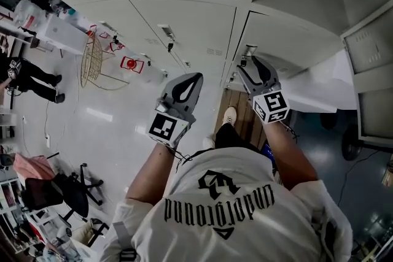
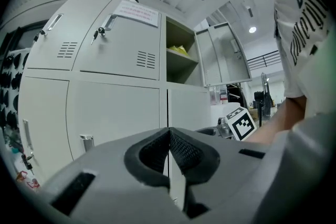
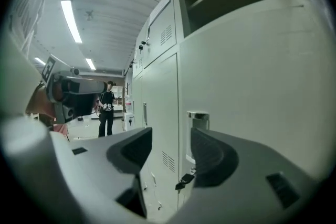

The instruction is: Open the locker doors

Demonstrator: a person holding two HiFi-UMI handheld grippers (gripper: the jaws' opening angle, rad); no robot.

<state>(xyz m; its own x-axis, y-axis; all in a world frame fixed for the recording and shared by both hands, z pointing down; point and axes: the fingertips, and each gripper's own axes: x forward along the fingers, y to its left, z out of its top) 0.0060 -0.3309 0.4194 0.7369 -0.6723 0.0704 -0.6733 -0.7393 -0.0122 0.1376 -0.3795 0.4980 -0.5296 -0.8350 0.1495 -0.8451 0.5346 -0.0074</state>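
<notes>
Left claw closed, right claw parted

Dim, cool light from ceiling tubes, glaring upper left; fisheye edges go black; my left gripper blurs close-up.

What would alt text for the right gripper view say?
The right tool, jaws apart and empty, faces a closed pale locker door, its metal handle just past the jaws. A person stands far off.
</notes>
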